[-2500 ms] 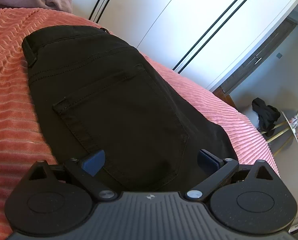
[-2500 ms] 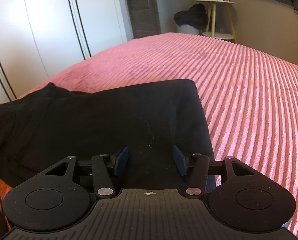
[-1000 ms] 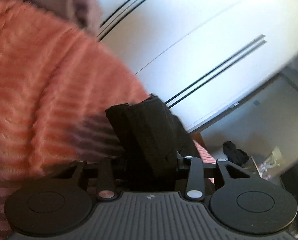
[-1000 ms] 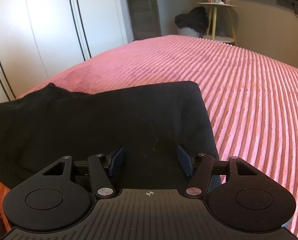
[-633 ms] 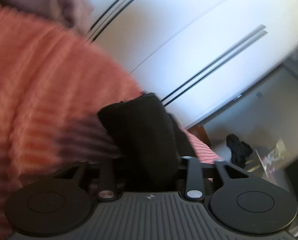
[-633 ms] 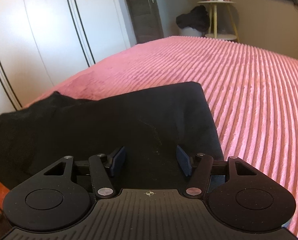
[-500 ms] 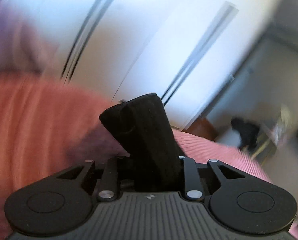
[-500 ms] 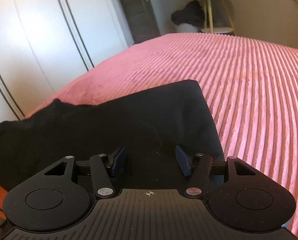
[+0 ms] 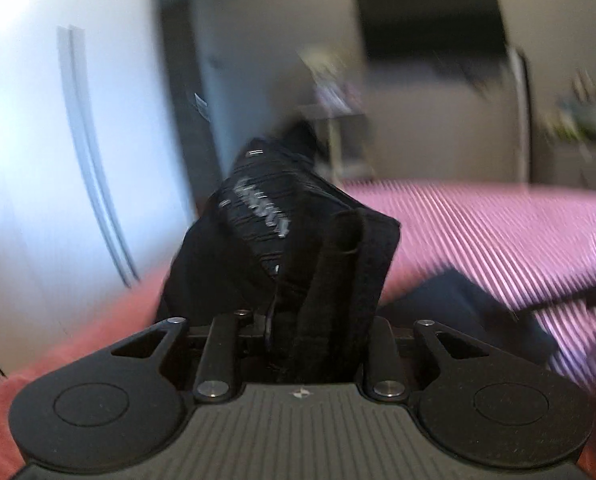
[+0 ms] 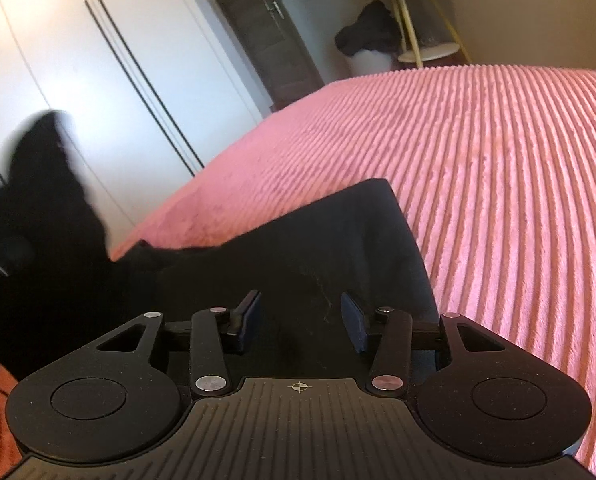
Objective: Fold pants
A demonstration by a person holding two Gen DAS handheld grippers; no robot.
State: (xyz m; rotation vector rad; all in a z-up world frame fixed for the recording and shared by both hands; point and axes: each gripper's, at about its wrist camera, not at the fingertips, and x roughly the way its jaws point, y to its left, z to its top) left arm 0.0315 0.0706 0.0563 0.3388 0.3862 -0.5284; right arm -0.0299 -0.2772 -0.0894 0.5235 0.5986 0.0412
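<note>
Both left tongs (image 9: 306, 320) (hidden) in pants (image 9: 298, 248)

The left gripper (image 9: 298, 344) is clamped on a bunched part of the black pants (image 9: 293, 248), which stands up between its jaws and hides the fingertips. A pale printed label shows on the inside of the raised cloth, with a narrow strap or loop running up beside it. Another dark stretch of the pants lies low to the right on the pink ribbed bed (image 9: 498, 232). The view is blurred. A white wardrobe (image 9: 57, 120) with a double dark line fills the left; a dark screen (image 9: 430, 24) hangs on the beige wall behind.
</note>
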